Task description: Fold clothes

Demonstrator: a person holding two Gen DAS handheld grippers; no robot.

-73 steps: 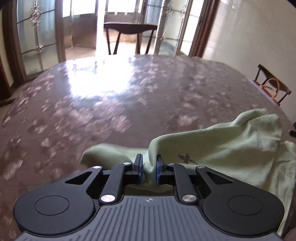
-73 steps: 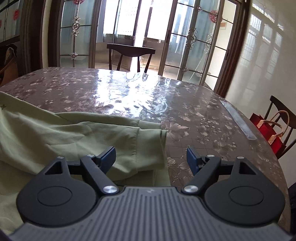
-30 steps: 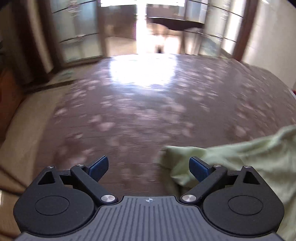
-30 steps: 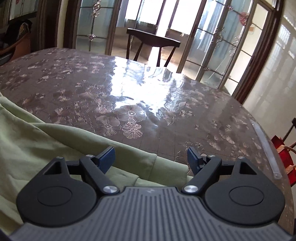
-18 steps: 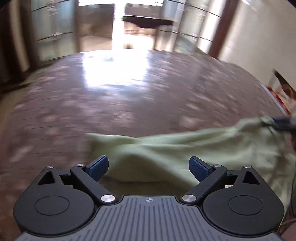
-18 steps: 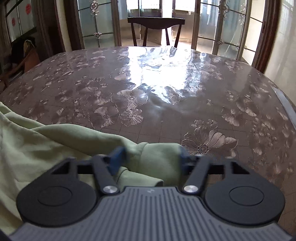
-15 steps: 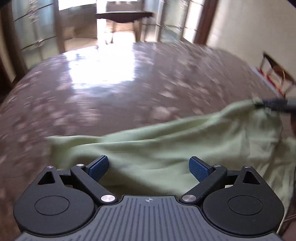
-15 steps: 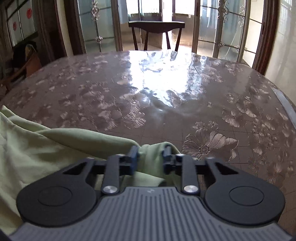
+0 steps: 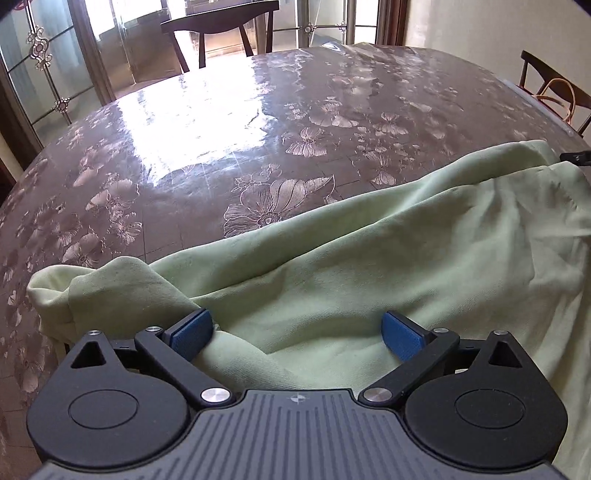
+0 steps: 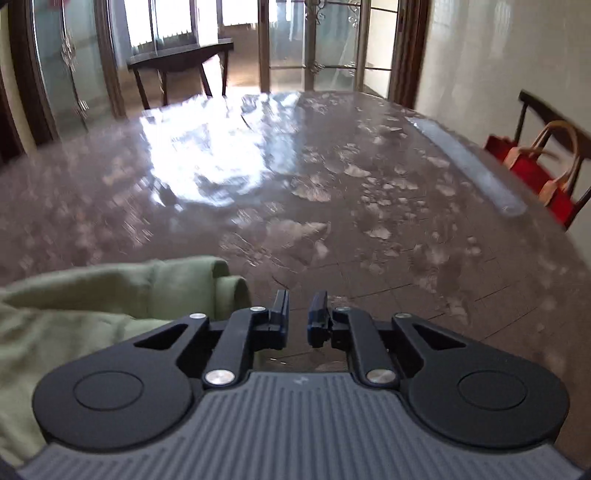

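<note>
A pale green garment (image 9: 369, 258) lies rumpled across the near side of the floral table (image 9: 221, 147), with one bunched end (image 9: 74, 291) at the left. My left gripper (image 9: 295, 332) hovers low over it, open wide, cloth under both blue pads but not pinched. In the right wrist view the garment (image 10: 92, 302) ends in a rolled cuff (image 10: 229, 288) just left of my right gripper (image 10: 300, 312). Its jaws stand almost together with a thin gap; only table shows through it. That view is blurred.
The glossy table (image 10: 369, 240) stretches away beyond the garment. A dark chair (image 9: 218, 22) stands at the far side by glass doors. Another chair with a red bag (image 10: 532, 173) sits off the right edge. A clear strip (image 10: 469, 166) lies near that edge.
My left gripper let go of the cloth, swung right and sank over the garment, still open. My right gripper closed around the cuff, then turned right; the cuff now sits left of its fingers.
</note>
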